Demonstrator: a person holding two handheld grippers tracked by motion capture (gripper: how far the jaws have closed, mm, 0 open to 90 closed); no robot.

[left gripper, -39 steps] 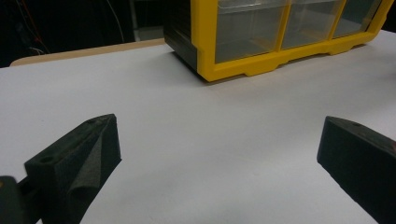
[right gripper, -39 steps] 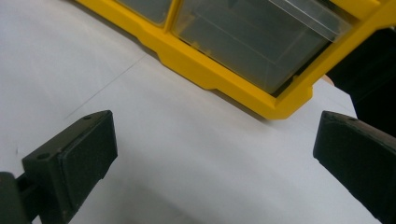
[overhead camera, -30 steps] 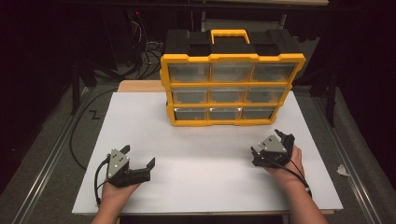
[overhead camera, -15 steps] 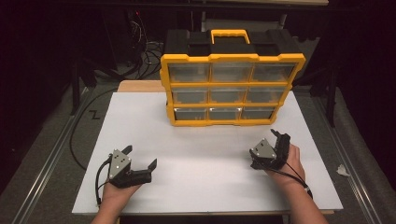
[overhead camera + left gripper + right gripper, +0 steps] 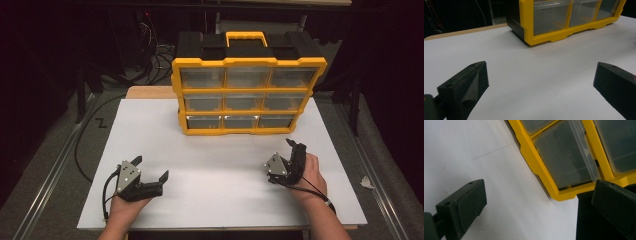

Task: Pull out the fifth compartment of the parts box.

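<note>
Yellow drawer cabinet (image 5: 248,87) at upper centre; right gripper (image 5: 289,162) at lower right, nearer than left gripper (image 5: 150,170) at lower left. Both jaws wide open, holding nothing.

The right gripper (image 5: 289,156) has tilted onto its side, turning toward the drawer cabinet (image 5: 247,90).

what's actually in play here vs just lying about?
In play:
- yellow drawer organizer, drawers shut
- left gripper, open, empty
- right gripper, open, empty

Lying about:
- crumpled scrap, off the table's right edge
- cables behind the table
</note>
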